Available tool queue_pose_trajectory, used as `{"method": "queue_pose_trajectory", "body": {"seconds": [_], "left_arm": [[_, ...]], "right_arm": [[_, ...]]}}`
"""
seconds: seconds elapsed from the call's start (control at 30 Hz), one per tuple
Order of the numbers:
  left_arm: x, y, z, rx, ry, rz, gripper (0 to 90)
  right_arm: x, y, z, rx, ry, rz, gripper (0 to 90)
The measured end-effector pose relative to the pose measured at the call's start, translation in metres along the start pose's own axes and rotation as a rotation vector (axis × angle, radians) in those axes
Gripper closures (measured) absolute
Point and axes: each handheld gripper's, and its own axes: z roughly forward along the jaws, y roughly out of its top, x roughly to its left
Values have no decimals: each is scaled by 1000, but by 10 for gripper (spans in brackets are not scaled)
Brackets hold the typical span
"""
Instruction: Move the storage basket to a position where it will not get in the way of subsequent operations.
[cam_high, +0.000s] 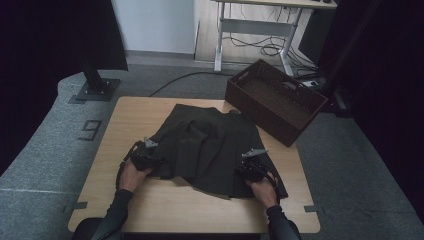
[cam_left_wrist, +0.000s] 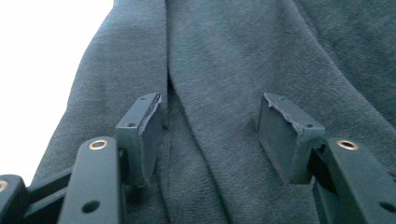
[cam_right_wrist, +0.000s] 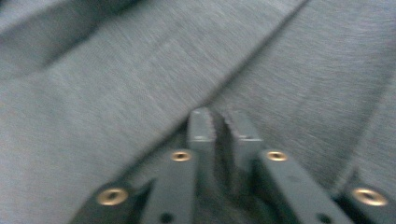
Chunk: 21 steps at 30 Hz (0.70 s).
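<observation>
A dark garment (cam_high: 210, 147) lies spread flat across the middle of the light wooden counter (cam_high: 150, 210), its hem toward the person and its narrower end pointing to twelve o'clock. The left hand-held gripper (cam_high: 145, 159) sits at the cloth's nine o'clock edge; in the left gripper view its jaws stand apart over the fabric (cam_left_wrist: 219, 70), a pleat fold running between them, the pads not pressing. The right hand-held gripper (cam_high: 252, 170) rests at the hem near five o'clock, and in the blurred right gripper view its jaws are drawn together with the cloth (cam_right_wrist: 116, 93) bunched at their tips, though whether a fold is pinched cannot be told. At two o'clock a brown woven basket (cam_high: 275, 100) stands at the counter's far corner, touching or just beside the garment's top. Grey carpet (cam_high: 45, 150) surrounds the counter, a black stand base (cam_high: 95, 90) sits at ten o'clock, and a desk with loose cables (cam_high: 265, 47) stands well beyond at one o'clock.
</observation>
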Motion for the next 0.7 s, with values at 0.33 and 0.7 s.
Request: {"method": "queue_pose_trajectory", "body": {"seconds": [0.33,0.7], "left_arm": [[39,-6,-1,17,117,-46,417],[34,14,-14,-17,52,-33,440]], "right_arm": [[-29,-15,-17,41,-163,-18,898],[-47,-7,-38,-10,-134,63,754]]}}
